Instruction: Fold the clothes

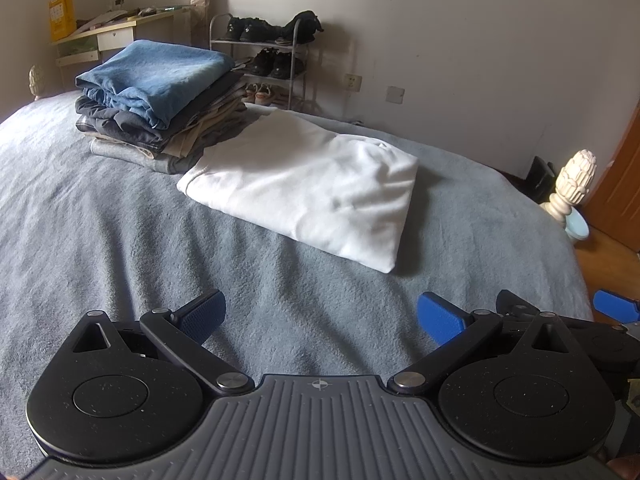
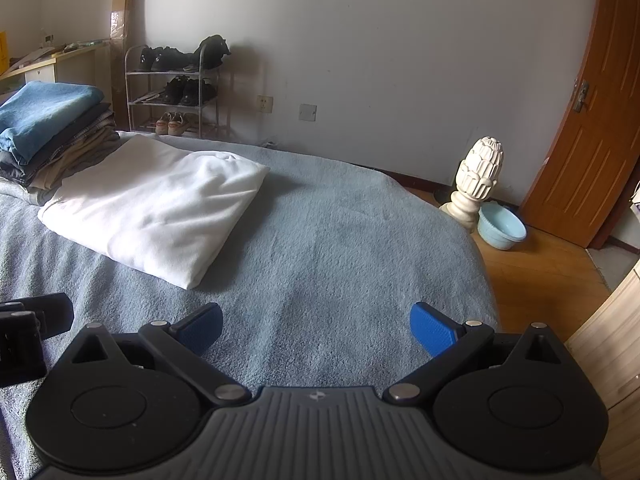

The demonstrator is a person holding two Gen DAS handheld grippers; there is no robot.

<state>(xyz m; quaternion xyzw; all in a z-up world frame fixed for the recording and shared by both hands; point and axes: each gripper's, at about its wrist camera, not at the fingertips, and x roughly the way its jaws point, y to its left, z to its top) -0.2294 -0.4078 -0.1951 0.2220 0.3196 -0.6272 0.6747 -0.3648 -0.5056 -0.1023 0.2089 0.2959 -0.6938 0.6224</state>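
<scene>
A white garment [image 1: 308, 184] lies folded into a flat rectangle on the grey-blue blanket of the bed [image 1: 120, 240]; the right wrist view shows the same white garment [image 2: 156, 204] to the left. Behind it rises a stack of folded clothes [image 1: 156, 100] topped by a blue piece, also seen as the stack [image 2: 48, 132] at the far left. My left gripper [image 1: 322, 318] hovers open over bare blanket, short of the garment. My right gripper [image 2: 316, 328] is open too, to the right of the garment. Nothing sits between either pair of fingers.
A metal shoe rack [image 1: 264, 60] stands against the far wall. A white carved bedpost [image 2: 478, 176] marks the bed's right corner, with a pale blue basin [image 2: 502, 226] on the wooden floor and a brown door [image 2: 588, 120] beyond. A desk [image 1: 112, 32] stands at the back left.
</scene>
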